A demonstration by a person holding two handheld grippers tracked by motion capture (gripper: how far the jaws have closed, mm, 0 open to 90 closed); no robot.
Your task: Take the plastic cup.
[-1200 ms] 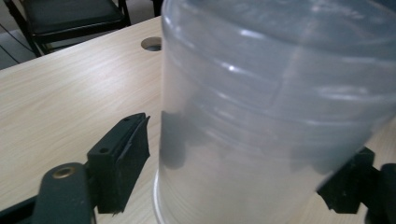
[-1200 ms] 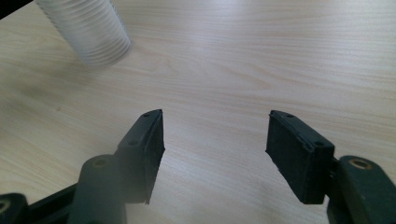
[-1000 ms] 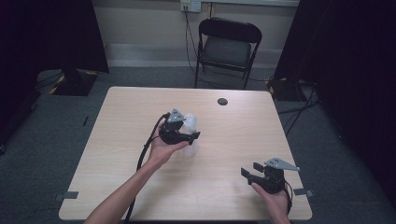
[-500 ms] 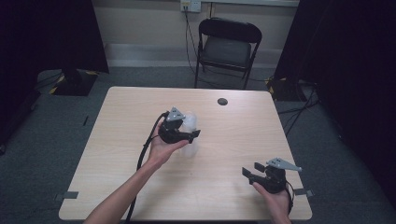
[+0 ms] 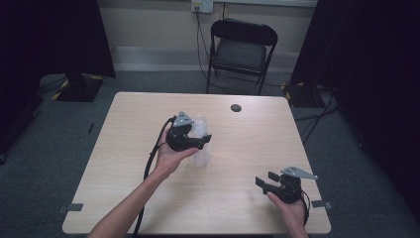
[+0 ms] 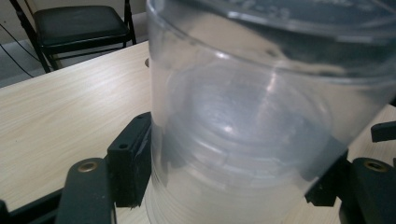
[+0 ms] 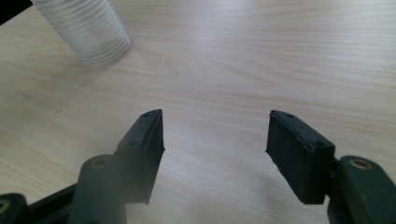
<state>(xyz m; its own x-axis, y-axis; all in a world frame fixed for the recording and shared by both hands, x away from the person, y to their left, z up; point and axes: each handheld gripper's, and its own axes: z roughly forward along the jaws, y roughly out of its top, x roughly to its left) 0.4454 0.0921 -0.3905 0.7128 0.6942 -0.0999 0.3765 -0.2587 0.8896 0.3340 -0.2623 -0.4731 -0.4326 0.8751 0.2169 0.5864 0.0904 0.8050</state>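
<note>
Cup (image 6: 243, 116): clear plastic, ribbed base, prob. a stack; upright.

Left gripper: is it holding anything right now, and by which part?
The left gripper has just been closing on the clear plastic cup; its pads sit against the cup's side wall, low near the ribbed base. The right gripper is open, holding nothing.

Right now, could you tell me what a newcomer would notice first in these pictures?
The clear plastic cups, a nested stack, stand mid-table between the jaws of the left gripper, which have just been closing on them. The right gripper rests open near the table's near right corner. A black chair stands beyond the far edge.
</note>
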